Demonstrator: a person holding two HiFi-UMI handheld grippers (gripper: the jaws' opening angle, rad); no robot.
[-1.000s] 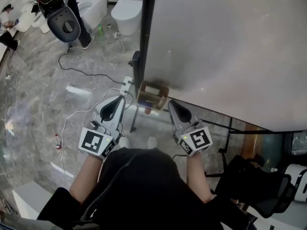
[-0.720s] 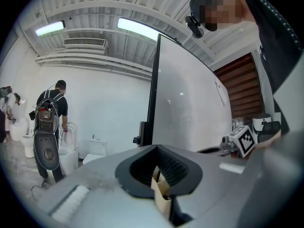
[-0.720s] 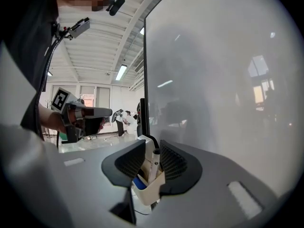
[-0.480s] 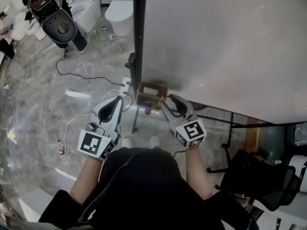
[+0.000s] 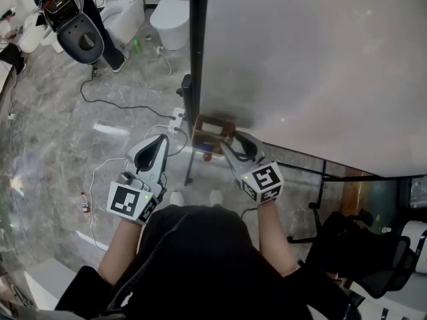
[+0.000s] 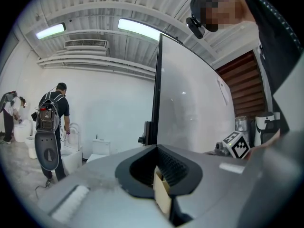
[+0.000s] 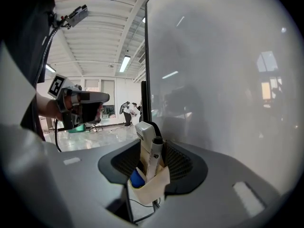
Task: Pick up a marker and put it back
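A cardboard holder (image 7: 152, 188) hangs at the bottom edge of the whiteboard (image 5: 300, 59). In it stand a white marker with a black cap (image 7: 154, 156), a white eraser (image 7: 144, 133) and a blue-capped item (image 7: 137, 178). My right gripper (image 7: 152, 167) is right at the holder (image 5: 211, 127). Its jaws are opening, with the marker in the gap between them and no pad pressing on it. In the head view the right gripper (image 5: 229, 145) points at the holder's right side. My left gripper (image 5: 157, 151) hovers open to the holder's left, empty (image 6: 159, 175).
The whiteboard's black post (image 5: 195, 59) rises just left of the holder. Cables (image 5: 120, 102) run over the marble floor. A person with a backpack (image 5: 80, 25) stands by toilets (image 5: 172, 20) at the far left. A black chair (image 5: 360, 252) is at the lower right.
My right gripper has moved left to the holder, and its jaws have gone from shut to spread apart. The left gripper has barely moved.
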